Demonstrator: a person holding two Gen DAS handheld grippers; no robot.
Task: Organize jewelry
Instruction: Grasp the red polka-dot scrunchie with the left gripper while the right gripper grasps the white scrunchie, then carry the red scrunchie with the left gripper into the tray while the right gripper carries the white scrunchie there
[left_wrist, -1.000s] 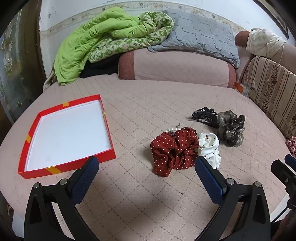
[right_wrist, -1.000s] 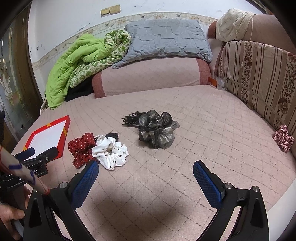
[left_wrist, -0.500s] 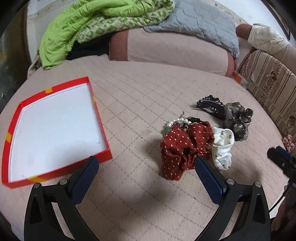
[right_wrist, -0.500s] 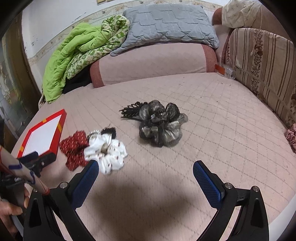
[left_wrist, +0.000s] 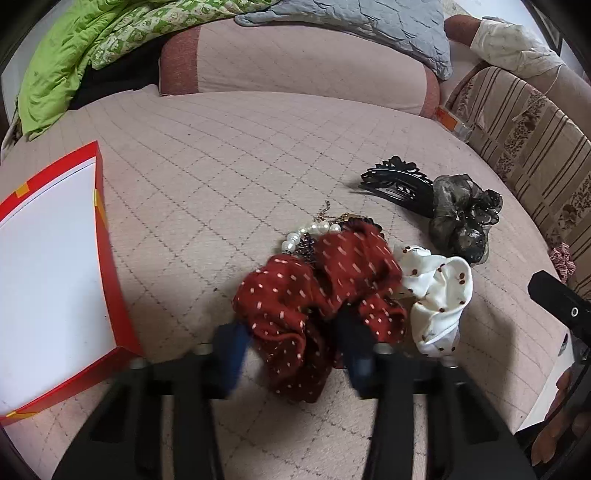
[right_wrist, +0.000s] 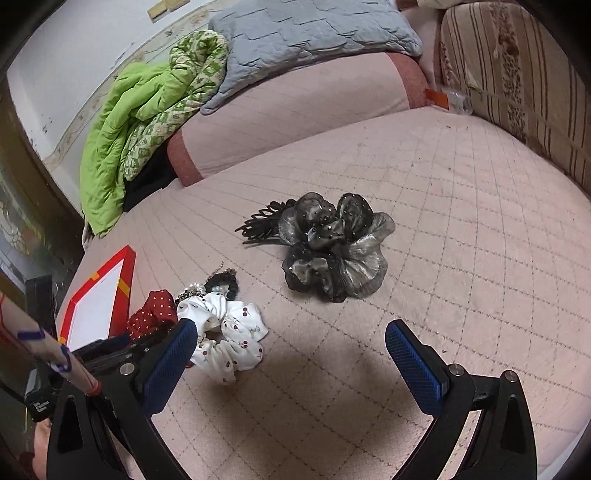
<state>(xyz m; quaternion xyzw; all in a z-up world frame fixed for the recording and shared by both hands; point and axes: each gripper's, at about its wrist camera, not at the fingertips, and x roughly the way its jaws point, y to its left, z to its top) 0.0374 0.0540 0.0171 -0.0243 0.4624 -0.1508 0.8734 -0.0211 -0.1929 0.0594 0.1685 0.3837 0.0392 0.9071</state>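
Observation:
A red polka-dot scrunchie (left_wrist: 317, 295) lies on the pink quilted bed, and my left gripper (left_wrist: 291, 347) has its blurred blue fingers either side of its near edge, partly closed. A pearl necklace (left_wrist: 310, 232) lies behind it, a white cherry-print scrunchie (left_wrist: 439, 291) to its right. A black hair claw (left_wrist: 399, 184) and a grey organza scrunchie (left_wrist: 461, 218) lie farther right. The red box lid with white inside (left_wrist: 55, 266) sits at left. My right gripper (right_wrist: 288, 358) is open and empty, above the bed near the white scrunchie (right_wrist: 229, 332) and the grey scrunchie (right_wrist: 332, 247).
A green quilt (right_wrist: 140, 122) and a grey pillow (right_wrist: 314, 40) lie on the pink bolster (left_wrist: 295, 62) at the back. A striped headboard (left_wrist: 535, 155) curves along the right. A small red checked scrunchie (left_wrist: 563, 258) lies by it.
My left gripper has moved forward and down onto the red scrunchie and its fingers have narrowed around it. My right gripper has moved slightly closer to the bed, still open.

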